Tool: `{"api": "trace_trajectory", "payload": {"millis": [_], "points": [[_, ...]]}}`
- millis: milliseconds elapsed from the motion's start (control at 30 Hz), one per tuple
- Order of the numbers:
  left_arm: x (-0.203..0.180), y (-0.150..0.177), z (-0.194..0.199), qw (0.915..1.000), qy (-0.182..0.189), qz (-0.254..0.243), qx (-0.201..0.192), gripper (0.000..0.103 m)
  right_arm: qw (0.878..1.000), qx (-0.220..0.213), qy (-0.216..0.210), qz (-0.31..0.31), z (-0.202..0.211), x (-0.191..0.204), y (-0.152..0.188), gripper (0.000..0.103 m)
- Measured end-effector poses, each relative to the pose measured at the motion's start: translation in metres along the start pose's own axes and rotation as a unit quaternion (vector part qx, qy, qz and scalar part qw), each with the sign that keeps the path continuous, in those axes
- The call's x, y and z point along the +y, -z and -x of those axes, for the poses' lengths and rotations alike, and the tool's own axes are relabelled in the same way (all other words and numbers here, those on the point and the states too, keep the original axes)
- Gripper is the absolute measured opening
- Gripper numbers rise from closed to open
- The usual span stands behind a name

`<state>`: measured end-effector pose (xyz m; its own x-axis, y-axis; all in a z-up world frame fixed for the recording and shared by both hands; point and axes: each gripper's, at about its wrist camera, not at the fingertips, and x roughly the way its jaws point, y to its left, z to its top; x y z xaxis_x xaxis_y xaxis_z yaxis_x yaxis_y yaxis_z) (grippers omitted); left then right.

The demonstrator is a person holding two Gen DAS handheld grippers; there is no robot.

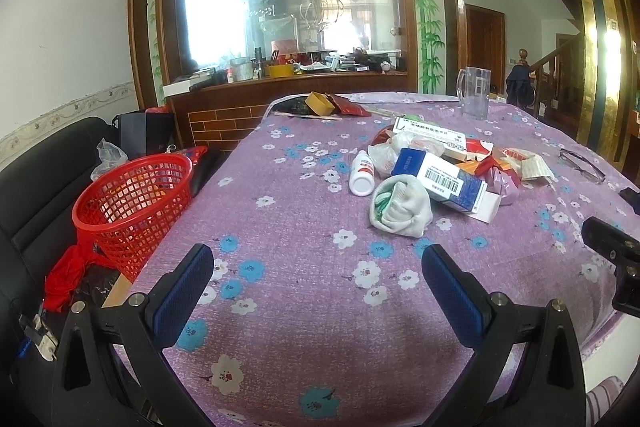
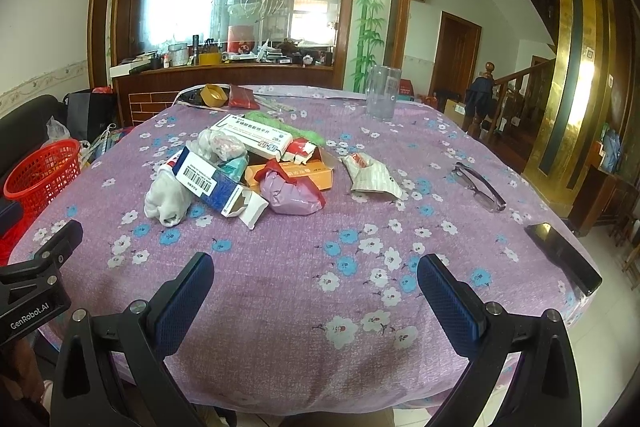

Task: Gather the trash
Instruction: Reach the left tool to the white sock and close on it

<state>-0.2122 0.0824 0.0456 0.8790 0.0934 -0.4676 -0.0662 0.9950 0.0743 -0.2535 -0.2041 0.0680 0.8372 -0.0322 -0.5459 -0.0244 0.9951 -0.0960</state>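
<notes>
A heap of trash lies mid-table on the purple flowered cloth [image 1: 304, 211]: a blue and white carton [image 1: 438, 183] [image 2: 214, 187], a white balled rag [image 1: 400, 207] [image 2: 166, 201], a small white bottle [image 1: 362, 173], a long white box [image 2: 256, 135], an orange box [image 2: 304, 173], a pink bag [image 2: 290, 197] and a crumpled paper wrapper [image 2: 370, 175]. A red mesh basket [image 1: 132, 203] [image 2: 42, 175] stands beside the table's left edge. My left gripper [image 1: 318, 265] and right gripper [image 2: 316, 273] both hang open and empty over the near cloth, short of the heap.
A clear glass mug [image 1: 474, 93] [image 2: 382, 91] stands at the far side. Spectacles [image 2: 478, 187] and a black phone [image 2: 564, 257] lie on the right. A yellow tape roll [image 1: 318, 103] and red packet [image 2: 242, 97] sit at the far edge. A black sofa [image 1: 44, 179] is behind the basket.
</notes>
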Motion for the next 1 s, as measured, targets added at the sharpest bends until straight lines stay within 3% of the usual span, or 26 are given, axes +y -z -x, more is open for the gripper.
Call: {"api": "trace_trajectory", "payload": {"millis": [167, 300, 533, 600, 800, 833, 1000], "points": [[0.001, -0.009, -0.009, 0.9997, 0.015, 0.004, 0.017, 0.103, 1.000, 0.009, -0.014, -0.001, -0.007, -0.003, -0.001, 0.101], [0.001, -0.021, -0.026, 0.9977, 0.045, 0.010, 0.050, 0.103, 0.999, 0.021, -0.037, -0.009, -0.016, -0.014, -0.010, 0.089], [-0.007, -0.040, -0.067, 0.9876, 0.102, 0.033, 0.115, 0.103, 0.989, 0.073, -0.116, -0.049, -0.050, -0.040, -0.027, 0.070], [-0.009, -0.042, -0.082, 0.9828, 0.115, 0.045, 0.137, 0.102, 0.984, 0.092, -0.140, -0.061, -0.065, -0.046, -0.032, 0.069], [-0.020, -0.045, -0.114, 0.9750, 0.133, 0.055, 0.169, 0.089, 0.971, 0.127, -0.184, -0.087, -0.103, -0.053, -0.049, 0.069], [-0.021, -0.045, -0.119, 0.9741, 0.135, 0.055, 0.173, 0.081, 0.970, 0.129, -0.186, -0.087, -0.106, -0.051, -0.051, 0.069], [-0.028, -0.048, -0.136, 0.9692, 0.149, 0.051, 0.189, 0.067, 0.973, 0.130, -0.182, -0.057, -0.129, -0.031, -0.066, 0.068]]}}
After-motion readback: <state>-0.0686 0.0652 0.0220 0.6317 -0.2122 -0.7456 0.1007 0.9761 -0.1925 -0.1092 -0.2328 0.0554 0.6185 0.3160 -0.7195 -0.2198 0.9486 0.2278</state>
